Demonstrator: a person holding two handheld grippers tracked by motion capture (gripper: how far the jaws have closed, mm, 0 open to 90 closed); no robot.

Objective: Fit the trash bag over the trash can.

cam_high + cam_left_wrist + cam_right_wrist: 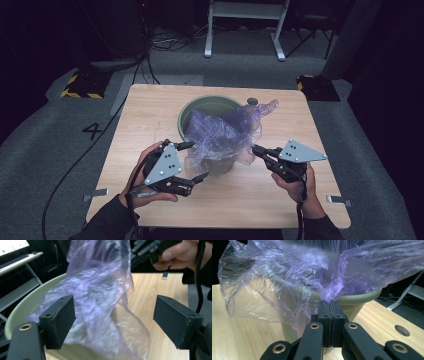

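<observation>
Purple plastic film, thin and crinkled, drapes over the green bin point(200, 107) that stands on my wooden tabletop point(145, 115). This purple bag point(222, 135) sits partly inside the bin's mouth and partly spilled over the bin's near rim, hanging down its near wall toward me; one tail of it sticks out past the bin's far right rim.

My right hand-held gripper point(254, 148) is just to the right of the bin, and its jaws are clamped tight on a pinch of the bag's edge. In the right gripper view point(329, 305) the two black pads meet with the film gathered between them, right at the bin's rim, and the sheet fans up and out from that pinch.

My left hand-held gripper point(192, 161) is just to the left of the bin's near side, and its jaws stand wide apart. In the left gripper view point(113, 320) the bag hangs between the two pads, but neither pad presses on it; the film looks blurred there. The bin's pale green rim point(22, 307) curves behind my left pad in that view, and my right hand shows beyond the bag, above the bin.

Both of my hands rest low over the tabletop on the near side of the bin, one on each flank of it.
</observation>
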